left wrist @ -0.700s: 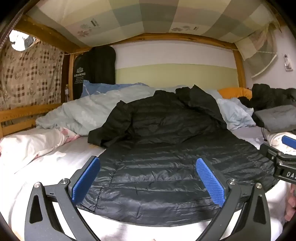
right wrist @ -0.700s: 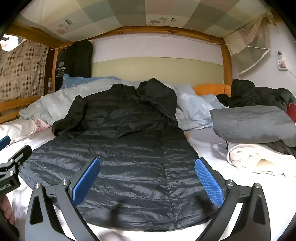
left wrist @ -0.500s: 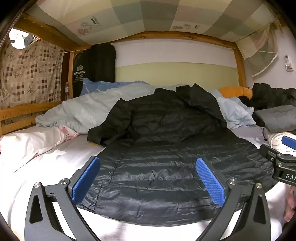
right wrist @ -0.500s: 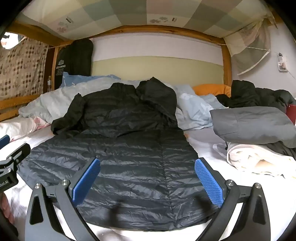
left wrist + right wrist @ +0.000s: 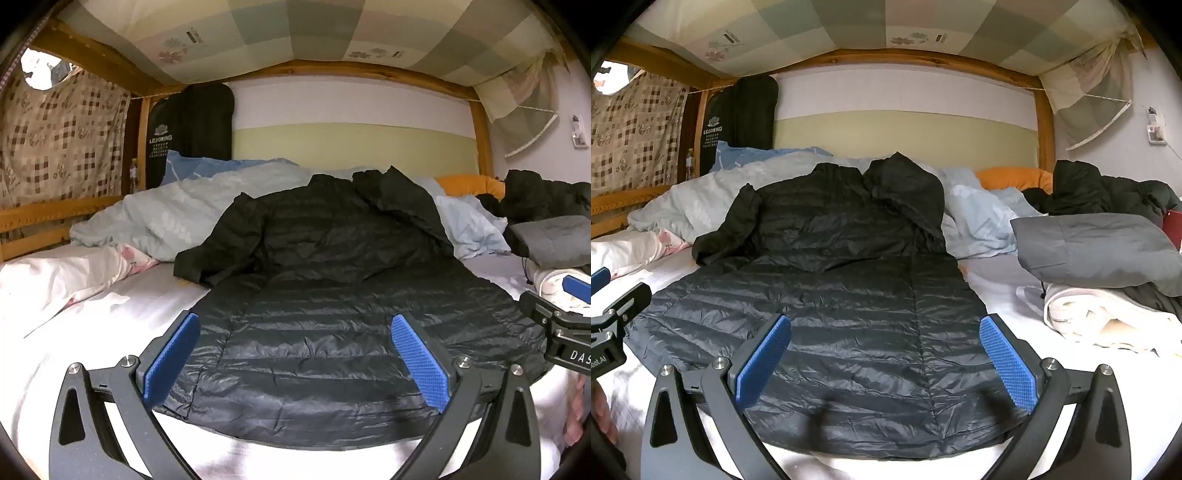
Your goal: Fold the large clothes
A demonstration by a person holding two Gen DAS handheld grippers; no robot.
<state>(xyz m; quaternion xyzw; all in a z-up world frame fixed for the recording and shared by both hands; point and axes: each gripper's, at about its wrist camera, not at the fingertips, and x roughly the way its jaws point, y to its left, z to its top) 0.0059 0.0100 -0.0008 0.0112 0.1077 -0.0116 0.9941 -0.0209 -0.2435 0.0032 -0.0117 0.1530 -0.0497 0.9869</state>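
A: We see the long black quilted puffer jacket (image 5: 849, 288) lying flat along the white-sheeted bed (image 5: 1008, 299), hem toward us, hood up against the pale blue rumpled duvet (image 5: 975, 221).

B: We hold our left hand-held gripper (image 5: 295, 354) above the hem, its blue pads spread wide with nothing between them. Our right hand-held gripper (image 5: 884, 360) hovers likewise, fully apart and empty.

A: One sleeve lies folded across the jacket's left side. To the right we find a folded grey padded garment (image 5: 1097, 251) stacked on a cream folded cloth (image 5: 1100, 314).

B: Behind them we see an orange pillow (image 5: 1015, 177), and the wooden bunk frame (image 5: 1043, 122) around it all.
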